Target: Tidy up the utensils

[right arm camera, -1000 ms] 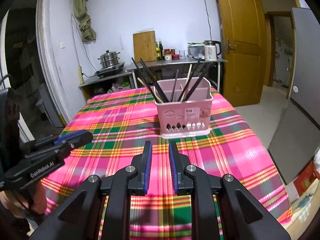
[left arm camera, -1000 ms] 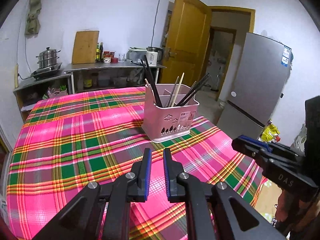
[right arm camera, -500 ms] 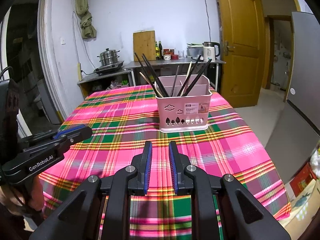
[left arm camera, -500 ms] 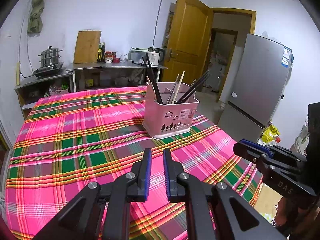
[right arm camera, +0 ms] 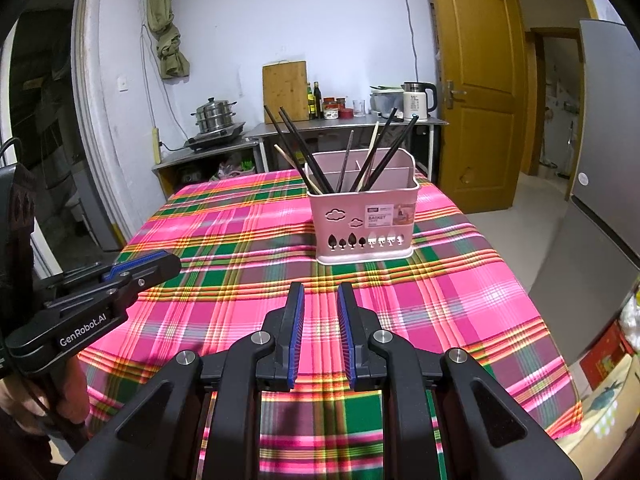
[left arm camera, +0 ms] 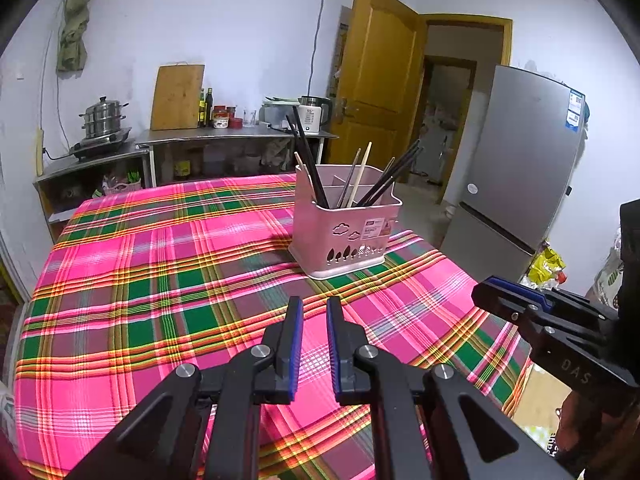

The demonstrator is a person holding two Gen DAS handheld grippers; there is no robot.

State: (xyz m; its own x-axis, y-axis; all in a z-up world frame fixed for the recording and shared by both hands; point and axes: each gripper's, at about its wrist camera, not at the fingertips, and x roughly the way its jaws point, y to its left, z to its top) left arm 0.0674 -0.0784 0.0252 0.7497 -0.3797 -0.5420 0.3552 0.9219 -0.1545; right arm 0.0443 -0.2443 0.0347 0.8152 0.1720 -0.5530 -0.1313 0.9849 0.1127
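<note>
A pink utensil basket (left arm camera: 348, 236) (right arm camera: 364, 224) stands upright on the plaid tablecloth (left arm camera: 160, 260) (right arm camera: 240, 240), toward the table's far right. Several dark and pale chopsticks (left arm camera: 310, 160) (right arm camera: 296, 148) lean in it. My left gripper (left arm camera: 311, 302) hovers over the cloth short of the basket, jaws nearly together and empty. My right gripper (right arm camera: 320, 288) also hangs over the cloth in front of the basket, with a slightly wider gap and nothing between the pads. Each gripper shows in the other's view: the left gripper (right arm camera: 160, 262) at the left, the right gripper (left arm camera: 492, 286) at the right.
A steel counter (right arm camera: 344, 124) behind the table carries a kettle (right arm camera: 416, 100), bottles and a cutting board (right arm camera: 285, 90). A steamer pot (left arm camera: 105, 116) sits at the left. A grey fridge (left arm camera: 524, 160) and a wooden door (right arm camera: 476, 92) stand at the right.
Both views have shifted only slightly and levelled out. The basket, the chopsticks and both pairs of jaws look the same as before.
</note>
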